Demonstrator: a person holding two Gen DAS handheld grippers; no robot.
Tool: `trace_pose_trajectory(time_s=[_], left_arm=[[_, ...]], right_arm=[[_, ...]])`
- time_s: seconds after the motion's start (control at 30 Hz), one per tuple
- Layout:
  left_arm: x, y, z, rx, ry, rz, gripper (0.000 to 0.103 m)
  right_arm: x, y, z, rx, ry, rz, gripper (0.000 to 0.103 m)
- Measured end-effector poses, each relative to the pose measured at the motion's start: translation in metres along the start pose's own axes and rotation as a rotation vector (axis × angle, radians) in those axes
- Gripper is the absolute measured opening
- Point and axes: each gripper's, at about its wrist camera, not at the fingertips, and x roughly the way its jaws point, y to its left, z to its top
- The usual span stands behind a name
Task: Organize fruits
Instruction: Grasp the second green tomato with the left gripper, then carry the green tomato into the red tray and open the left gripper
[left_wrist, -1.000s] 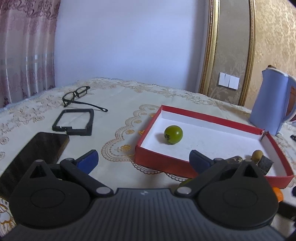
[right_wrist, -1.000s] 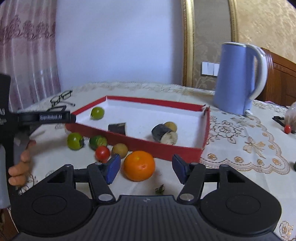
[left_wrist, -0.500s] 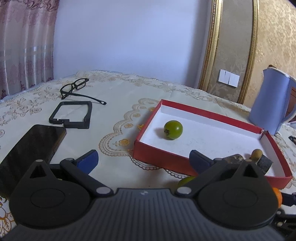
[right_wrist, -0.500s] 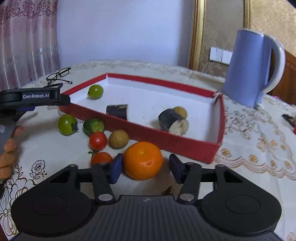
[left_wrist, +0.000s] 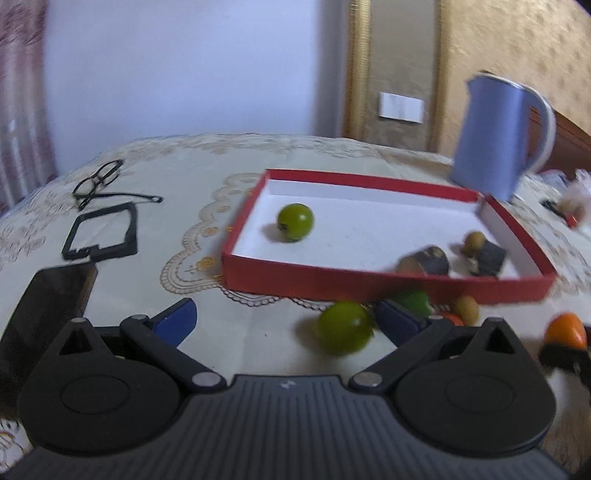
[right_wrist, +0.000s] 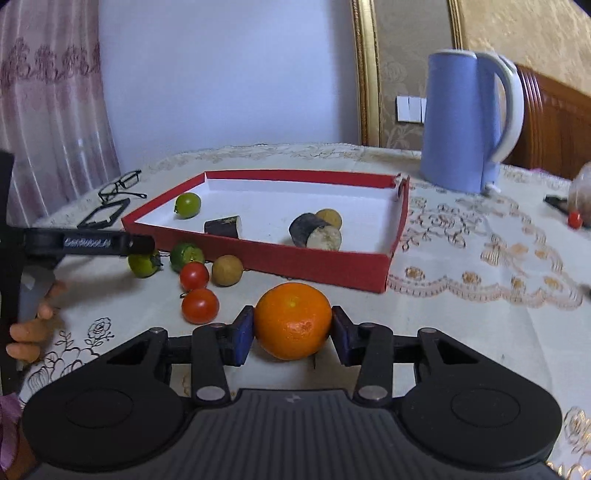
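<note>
The right claw (right_wrist: 292, 334) is pinching the orange (right_wrist: 293, 320) near the red box (right_wrist: 325, 266), likely for boxing it, while the left claw (left_wrist: 286, 320) is hovering spread beside a green fruit (left_wrist: 345, 327).

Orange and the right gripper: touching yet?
Touching. The right wrist view shows both blue pads of the right gripper pressed against the sides of the orange, no gap visible.

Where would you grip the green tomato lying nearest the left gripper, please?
Grip the green tomato across its widest middle, coming low from the front with the left gripper. It is round, sits on the cloth, and already lies between the open fingers, near the right one.
</note>
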Motion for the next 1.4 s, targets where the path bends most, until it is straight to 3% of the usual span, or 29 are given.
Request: trace_pose_trajectory(time_s=[0.13,0.2,0.33,0.53,0.6,0.63,0.97,1.4], left_arm=[[-0.003,-0.004,0.001,0.064,-0.015,-0.018,0.100],[-0.001,-0.008,0.000,0.094,-0.009,-0.030,0.090],[0.006,-0.013,-0.005,0.126,0.034,-0.075,0.082],[0.018,-0.016,-0.002,0.118,0.073,-0.116,0.055],[0.020,-0.015,0.000,0.104,0.072,-0.135,0.037],[0.020,-0.016,-0.001,0.102,0.068,-0.142,0.033],[0.013,-0.018,-0.004,0.100,0.053,-0.128,0.032],[0.000,-0.016,0.005,0.094,-0.001,-0.040,0.032]], right_arm=[[0.003,-0.003,-0.004,0.016,-0.002,-0.004,0.043],[0.002,-0.003,-0.004,0.011,-0.006,-0.011,0.043],[0.002,-0.003,-0.005,0.014,-0.005,-0.009,0.043],[0.002,-0.006,-0.005,0.029,-0.005,0.001,0.043],[0.002,-0.006,-0.005,0.031,-0.006,0.002,0.043],[0.002,-0.006,-0.005,0.034,-0.006,0.004,0.043],[0.002,-0.010,-0.006,0.058,-0.009,0.018,0.043],[0.000,-0.011,-0.007,0.063,-0.025,0.009,0.043]])
